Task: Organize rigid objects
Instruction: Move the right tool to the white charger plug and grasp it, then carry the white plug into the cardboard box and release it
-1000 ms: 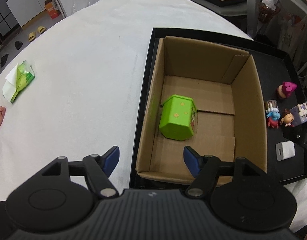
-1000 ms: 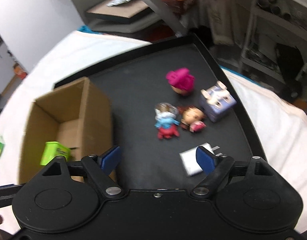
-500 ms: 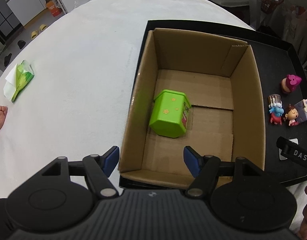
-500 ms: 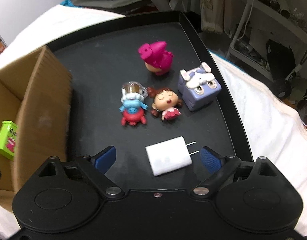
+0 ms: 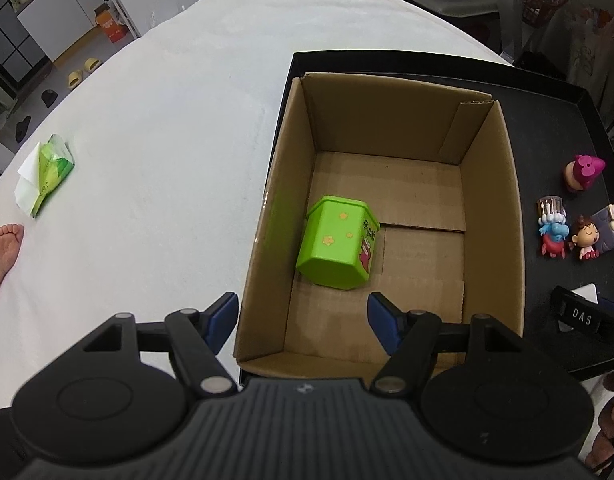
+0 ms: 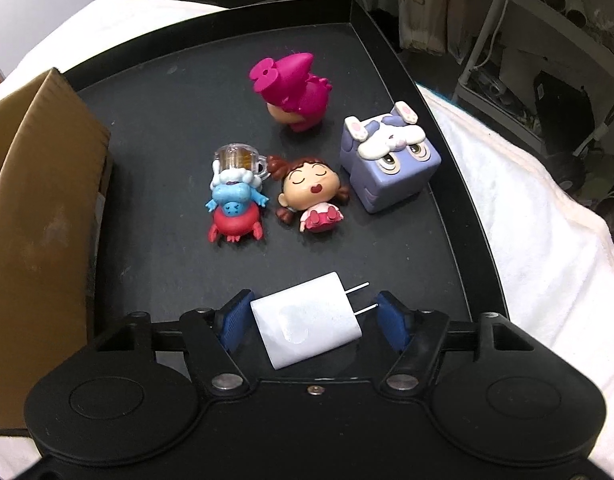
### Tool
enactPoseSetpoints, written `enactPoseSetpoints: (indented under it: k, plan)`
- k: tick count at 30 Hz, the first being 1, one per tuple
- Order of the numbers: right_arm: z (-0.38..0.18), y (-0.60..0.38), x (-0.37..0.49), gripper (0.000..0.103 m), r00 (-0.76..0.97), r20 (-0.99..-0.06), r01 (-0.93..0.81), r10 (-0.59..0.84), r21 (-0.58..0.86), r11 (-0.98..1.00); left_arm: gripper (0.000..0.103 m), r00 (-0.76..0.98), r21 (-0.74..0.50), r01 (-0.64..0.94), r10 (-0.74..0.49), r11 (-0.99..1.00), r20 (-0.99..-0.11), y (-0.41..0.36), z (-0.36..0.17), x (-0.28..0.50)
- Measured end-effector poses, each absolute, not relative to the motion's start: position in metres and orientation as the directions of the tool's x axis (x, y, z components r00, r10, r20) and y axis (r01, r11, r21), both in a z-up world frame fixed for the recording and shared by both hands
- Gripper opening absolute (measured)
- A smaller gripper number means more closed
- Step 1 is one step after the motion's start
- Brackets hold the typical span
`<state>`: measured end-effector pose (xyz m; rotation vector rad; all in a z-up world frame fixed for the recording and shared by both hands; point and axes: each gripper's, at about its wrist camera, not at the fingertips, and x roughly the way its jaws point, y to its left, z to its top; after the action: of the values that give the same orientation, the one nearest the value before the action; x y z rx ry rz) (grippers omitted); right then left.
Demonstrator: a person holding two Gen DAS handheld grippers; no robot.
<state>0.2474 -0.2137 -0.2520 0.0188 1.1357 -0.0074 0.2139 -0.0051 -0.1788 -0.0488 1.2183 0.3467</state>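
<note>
A white cloth covers the desk [image 5: 167, 128], shelves and clutter behind. On the black tray [image 6: 459, 184], near its front edge, the white charger [image 6: 307, 326] lies between the spread right tongs [image 6: 313, 318]. Left tongs [image 5: 303, 320], spread, hover over the cardboard box [image 5: 511, 216]

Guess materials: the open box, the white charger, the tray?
Box: brown corrugated cardboard, matte; fluting shows at the cut rim. Charger: likely hard plastic, smooth, faintly glossy, with two metal prongs. Tray: black and matte with a raised rim; plastic or coated metal, cannot tell.
</note>
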Motion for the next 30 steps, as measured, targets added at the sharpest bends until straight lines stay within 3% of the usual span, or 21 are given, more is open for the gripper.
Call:
enactPoseSetpoints:
  k: [30]
  plan:
    - [-0.141,-0.152,0.219,0.065,0.653,-0.719,-0.204,0.236,0.133,0.970,0.069,0.430,0.004,-0.259,0.118,0.966,-0.895,0.033,-0.169,0.198]
